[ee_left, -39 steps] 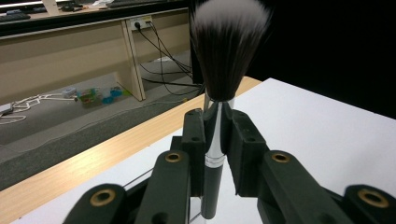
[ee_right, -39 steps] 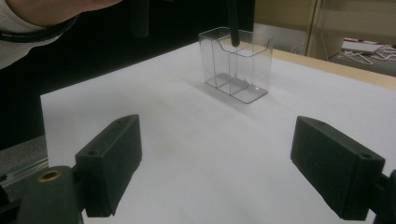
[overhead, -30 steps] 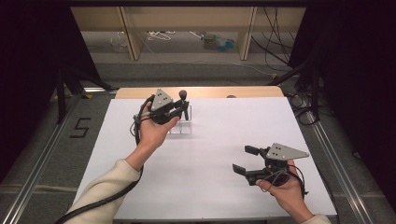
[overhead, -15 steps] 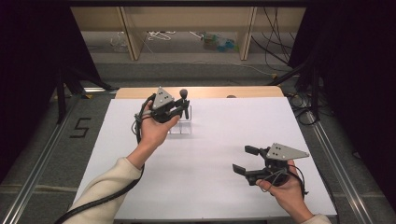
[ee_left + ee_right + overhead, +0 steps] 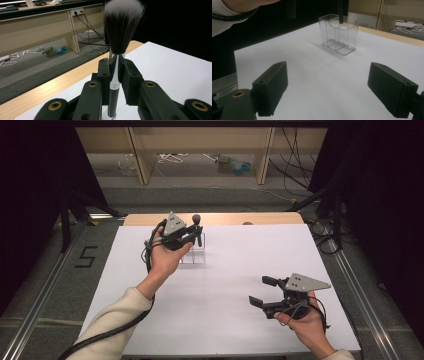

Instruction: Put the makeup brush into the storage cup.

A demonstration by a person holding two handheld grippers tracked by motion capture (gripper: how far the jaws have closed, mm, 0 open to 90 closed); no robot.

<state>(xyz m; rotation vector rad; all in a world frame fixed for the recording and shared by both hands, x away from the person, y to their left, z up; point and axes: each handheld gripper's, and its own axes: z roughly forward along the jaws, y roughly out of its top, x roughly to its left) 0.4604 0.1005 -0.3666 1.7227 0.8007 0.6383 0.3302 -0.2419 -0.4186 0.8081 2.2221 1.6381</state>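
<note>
Nothing much had changed since half a second before: my left tongs still hung at the table's eleven o'clock, clamped on the brush, and my right tongs still waited at five o'clock, spread wide and holding nothing. The brush stood upright, long axis vertical, its soft dark bristles with pale tips fanned upward and its shiny metal collar and black handle running down between my black jaws. Its lower end dipped into the clear plastic organiser, a boxy, partitioned holder on the smooth white table.
</note>
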